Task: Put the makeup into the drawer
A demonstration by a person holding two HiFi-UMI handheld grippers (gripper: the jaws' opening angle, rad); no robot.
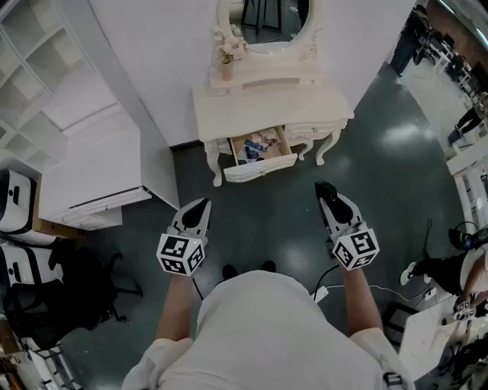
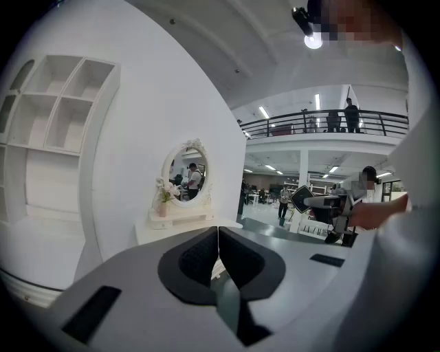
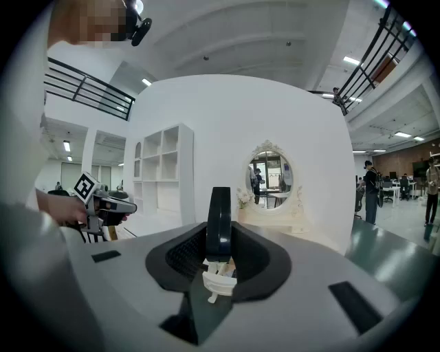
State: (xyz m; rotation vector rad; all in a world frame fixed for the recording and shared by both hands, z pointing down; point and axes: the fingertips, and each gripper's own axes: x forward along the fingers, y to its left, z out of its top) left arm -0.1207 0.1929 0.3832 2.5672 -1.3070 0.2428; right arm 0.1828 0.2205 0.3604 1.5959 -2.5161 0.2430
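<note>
A dark round makeup case (image 3: pixel 219 210) is being gripped on edge, clamped between the jaws of the right gripper (image 1: pixel 325 189), well short of the open drawer (image 1: pixel 263 168) of the white vanity counter (image 1: pixel 305 103). The left gripper (image 2: pixel 218 237) is being held alongside above the dark floor (image 1: pixel 267 221), jaws pressed together, nothing between them.

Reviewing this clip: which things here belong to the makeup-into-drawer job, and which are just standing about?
Part of the job: dark compact clamped in the right tongs; open drawer of the dressing table.

Just there: left tongs, shut and empty; mirror; flower vase; white shelf unit.
</note>
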